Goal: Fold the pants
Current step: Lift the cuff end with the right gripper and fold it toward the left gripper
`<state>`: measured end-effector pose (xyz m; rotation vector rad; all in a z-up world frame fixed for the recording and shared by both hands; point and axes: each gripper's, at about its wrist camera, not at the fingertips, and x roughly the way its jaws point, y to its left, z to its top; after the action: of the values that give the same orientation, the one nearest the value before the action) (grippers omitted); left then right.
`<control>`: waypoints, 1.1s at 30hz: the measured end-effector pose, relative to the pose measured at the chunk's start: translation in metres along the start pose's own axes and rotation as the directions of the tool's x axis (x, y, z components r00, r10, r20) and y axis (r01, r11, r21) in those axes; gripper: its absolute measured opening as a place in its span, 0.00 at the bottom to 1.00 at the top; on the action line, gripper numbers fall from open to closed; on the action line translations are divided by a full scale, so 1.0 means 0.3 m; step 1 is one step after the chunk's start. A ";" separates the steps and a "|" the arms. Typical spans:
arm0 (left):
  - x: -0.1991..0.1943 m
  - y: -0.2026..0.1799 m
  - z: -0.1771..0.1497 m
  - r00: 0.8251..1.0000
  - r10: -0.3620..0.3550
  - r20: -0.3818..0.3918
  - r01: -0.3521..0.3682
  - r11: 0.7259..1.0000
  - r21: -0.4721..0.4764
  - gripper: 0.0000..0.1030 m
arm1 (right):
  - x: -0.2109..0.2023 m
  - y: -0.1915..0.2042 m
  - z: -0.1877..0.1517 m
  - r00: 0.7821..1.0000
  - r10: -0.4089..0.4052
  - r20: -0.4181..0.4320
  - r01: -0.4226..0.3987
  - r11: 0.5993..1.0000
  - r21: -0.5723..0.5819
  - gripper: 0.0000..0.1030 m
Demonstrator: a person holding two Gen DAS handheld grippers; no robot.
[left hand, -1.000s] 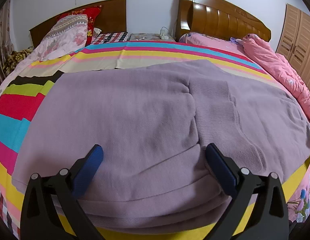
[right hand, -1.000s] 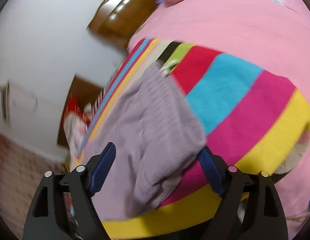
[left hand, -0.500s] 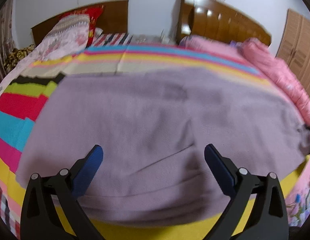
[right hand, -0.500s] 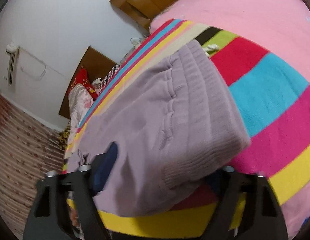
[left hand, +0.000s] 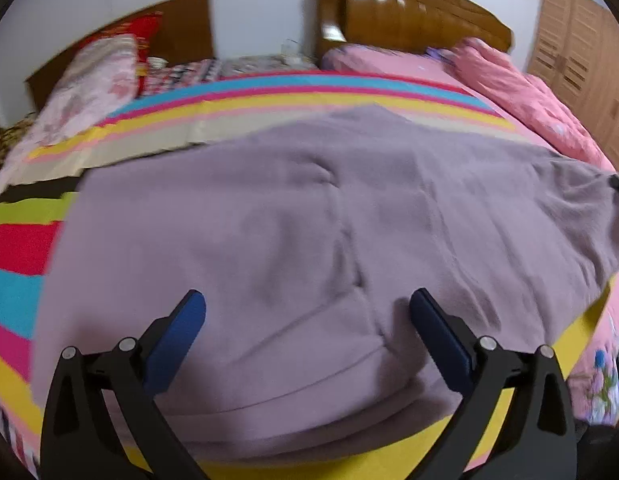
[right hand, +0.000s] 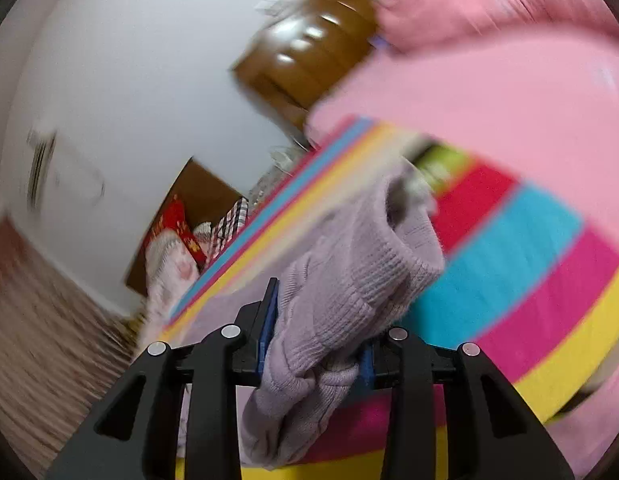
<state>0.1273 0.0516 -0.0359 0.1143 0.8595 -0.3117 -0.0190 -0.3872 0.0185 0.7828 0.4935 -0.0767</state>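
The right gripper (right hand: 315, 344) is pinching the ribbed end of the pants (left hand: 309, 220) between its fingers; the left gripper (left hand: 307, 308) is hovering wide open over them near the bed's (left hand: 269, 100) front edge.

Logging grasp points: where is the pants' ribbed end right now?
In the right wrist view, the ribbed end is pinched in the right claw, bunched above the striped bedspread.

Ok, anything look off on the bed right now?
Nothing damaged. The pants lie rumpled on the striped blanket, one ribbed end bunched in the shut right gripper; the left gripper is open above them.
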 end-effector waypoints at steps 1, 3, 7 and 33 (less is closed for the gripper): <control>-0.036 0.020 0.007 0.999 -0.012 0.033 0.012 1.000 -0.023 0.98 | -0.010 0.095 0.002 1.000 -0.008 0.027 0.011 0.995 -0.101 0.35; -0.116 0.078 0.025 0.992 -0.054 0.113 0.065 0.994 -0.093 0.98 | -0.008 0.252 -0.012 0.998 -0.022 0.059 0.037 0.961 -0.273 0.35; -0.232 0.233 0.071 0.966 -0.145 0.214 0.196 0.950 -0.241 0.98 | 0.054 0.642 -0.217 0.998 0.011 0.058 0.030 0.743 -0.669 0.35; 0.218 -0.060 0.212 0.672 -0.694 -0.258 0.563 0.706 -0.430 0.34 | 0.176 0.789 -0.827 1.000 0.023 0.010 0.006 0.167 -0.986 0.44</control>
<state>0.2078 0.0058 -0.0437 -0.4647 1.3484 -0.8332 -0.0129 -0.0408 0.0008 -0.5900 0.3958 0.2583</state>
